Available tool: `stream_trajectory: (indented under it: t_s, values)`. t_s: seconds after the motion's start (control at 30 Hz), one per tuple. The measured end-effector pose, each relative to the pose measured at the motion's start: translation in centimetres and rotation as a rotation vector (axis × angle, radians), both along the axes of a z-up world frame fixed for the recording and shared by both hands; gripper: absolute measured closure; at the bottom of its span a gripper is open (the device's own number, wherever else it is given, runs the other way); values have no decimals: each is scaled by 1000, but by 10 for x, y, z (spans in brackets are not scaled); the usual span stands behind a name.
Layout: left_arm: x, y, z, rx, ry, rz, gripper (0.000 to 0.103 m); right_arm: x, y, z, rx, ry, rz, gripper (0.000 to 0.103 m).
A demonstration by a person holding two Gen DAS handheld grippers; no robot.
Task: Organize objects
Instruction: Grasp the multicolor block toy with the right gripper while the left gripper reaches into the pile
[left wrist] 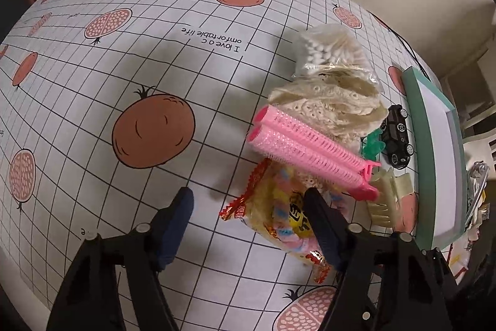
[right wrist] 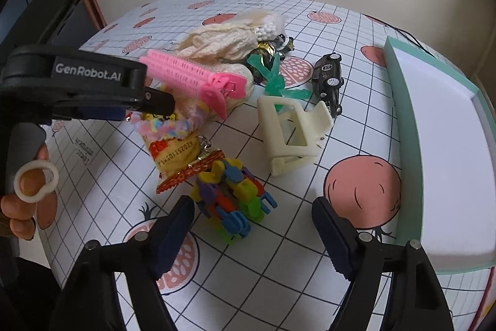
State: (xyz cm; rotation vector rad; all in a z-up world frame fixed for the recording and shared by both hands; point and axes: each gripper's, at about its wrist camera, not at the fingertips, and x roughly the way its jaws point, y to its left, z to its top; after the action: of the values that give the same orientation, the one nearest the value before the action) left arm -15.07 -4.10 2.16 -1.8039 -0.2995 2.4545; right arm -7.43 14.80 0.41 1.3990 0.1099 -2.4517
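In the left wrist view my left gripper [left wrist: 248,205] is open, low over the tablecloth. Its right finger [left wrist: 319,216] overlaps a yellow snack packet [left wrist: 276,216] with a pastel fuzzy loop on it. Beyond lie a pink hair roller clip [left wrist: 310,151], a cream lace cloth [left wrist: 334,101] and a bag of cotton swabs [left wrist: 328,51]. In the right wrist view my right gripper [right wrist: 252,216] is open just short of a bundle of colourful plastic clips [right wrist: 235,200]. The left gripper [right wrist: 158,106] hovers over the snack packet [right wrist: 176,154] and fuzzy loop [right wrist: 167,126].
A cream claw clip [right wrist: 291,132], a green plastic piece [right wrist: 276,76], a black toy car [right wrist: 328,79] and gold-wrapped sweets [right wrist: 266,48] lie near the pile. A teal-rimmed white tray [right wrist: 434,145] stands along the right. A hand [right wrist: 21,207] holds the left gripper's handle.
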Motion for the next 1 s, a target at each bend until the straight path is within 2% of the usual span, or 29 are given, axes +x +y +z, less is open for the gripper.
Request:
stream_trajectory:
  t_s: [0.13,0.3,1.0]
  values:
    - [0,-2,2,1,6,9,39,3,3,1,-36,-3,-16,24]
    - [2,-6,4,24,11,11,52,-2,7,1,-68,-5,-24,31]
    - [-10,-5,4,35,37,35,78,-3,14,0,-81,-7,-41,44]
